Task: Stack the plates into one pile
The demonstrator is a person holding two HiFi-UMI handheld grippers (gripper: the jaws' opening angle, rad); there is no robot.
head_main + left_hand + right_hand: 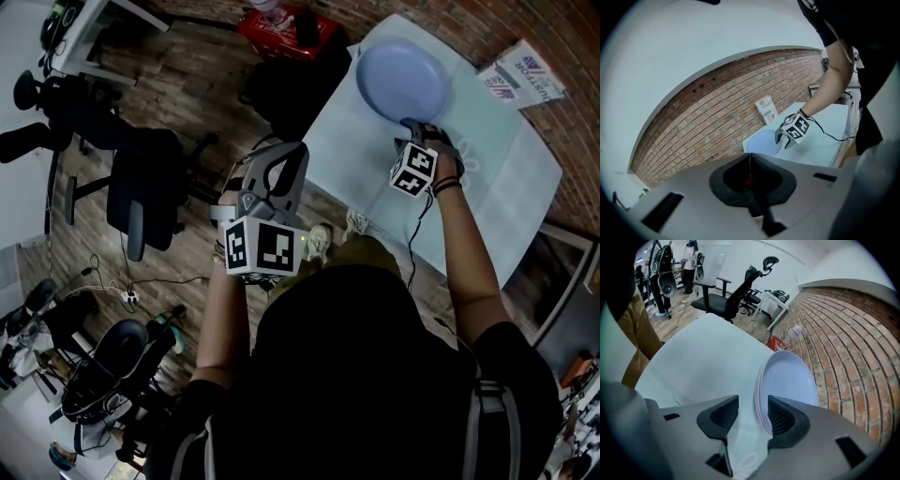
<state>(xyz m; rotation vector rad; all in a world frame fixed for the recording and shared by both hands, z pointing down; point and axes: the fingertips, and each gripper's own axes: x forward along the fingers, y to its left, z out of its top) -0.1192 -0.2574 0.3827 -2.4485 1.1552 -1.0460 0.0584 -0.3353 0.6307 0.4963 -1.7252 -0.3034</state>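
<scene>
**Q:** Where are the plates?

**A:** The plates point(403, 80) sit in one pile near a far corner of the pale tabletop point(506, 178), beside the brick wall point(843, 348). A light blue plate is on top, with a pinkish rim showing beneath.

**Q:** And the claws?

**A:** The right claw point(753, 401) is released, its jaws apart around the pile's near rim. The left claw point(750, 157) is clenched on nothing, held back over the floor.

**Q:** What could go wrong?

**A:** Probably a bump. If the right claw is drawn away crookedly, a jaw could catch the rim and slide the top plate askew, or push the pile toward the corner.
</scene>
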